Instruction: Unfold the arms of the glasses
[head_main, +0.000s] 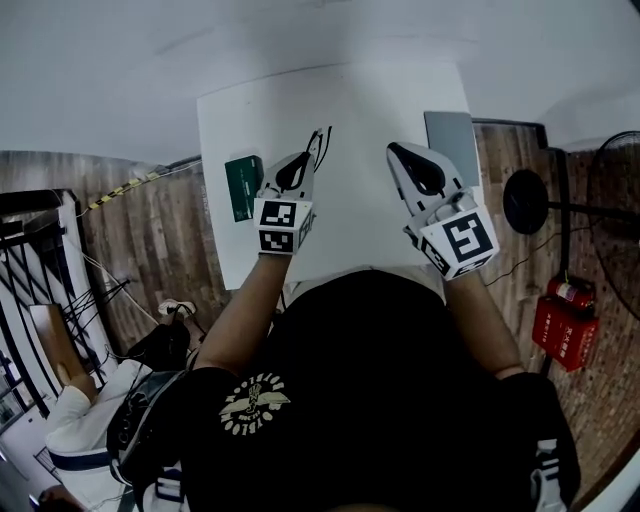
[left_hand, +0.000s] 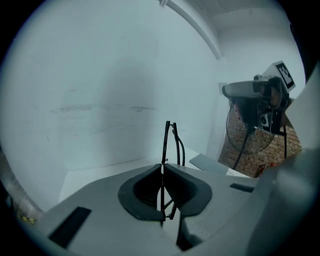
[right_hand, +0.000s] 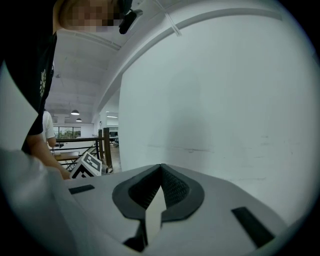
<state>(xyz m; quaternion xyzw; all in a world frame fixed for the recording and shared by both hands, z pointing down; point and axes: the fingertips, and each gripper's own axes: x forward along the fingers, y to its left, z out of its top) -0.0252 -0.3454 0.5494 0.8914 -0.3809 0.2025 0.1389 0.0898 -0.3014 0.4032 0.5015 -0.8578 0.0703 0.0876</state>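
A person in a black shirt stands over a white counter (head_main: 230, 120), seen from above, with a hand-held gripper in each hand.

The left hand-held gripper (head_main: 308, 156) is clamped on a pair of thin black glasses (head_main: 320, 142). In the left gripper view its jaws are pressed together on the frame. A straight black piece and a curved piece (left_hand: 179, 145) just beside it rise above the jaw tips, in front of the pale wall. More thin black wire shows down between the dark pads (left_hand: 145, 192). How far the arms are folded cannot be made out.

The right hand-held gripper (head_main: 393, 150) is held near the left one, apart from the glasses. In the right gripper view its jaws are closed together with nothing between them. The left gripper's marker cube (right_hand: 88, 167) shows at that view's lower left.

On the counter, a dark green box (head_main: 243, 186) lies just left of the left gripper. A flat grey slab (head_main: 452, 138) lies at the far right corner. A black standing fan (head_main: 526, 200) and a red case (head_main: 565, 322) are on the wooden floor (head_main: 150, 240) to the right of the counter.
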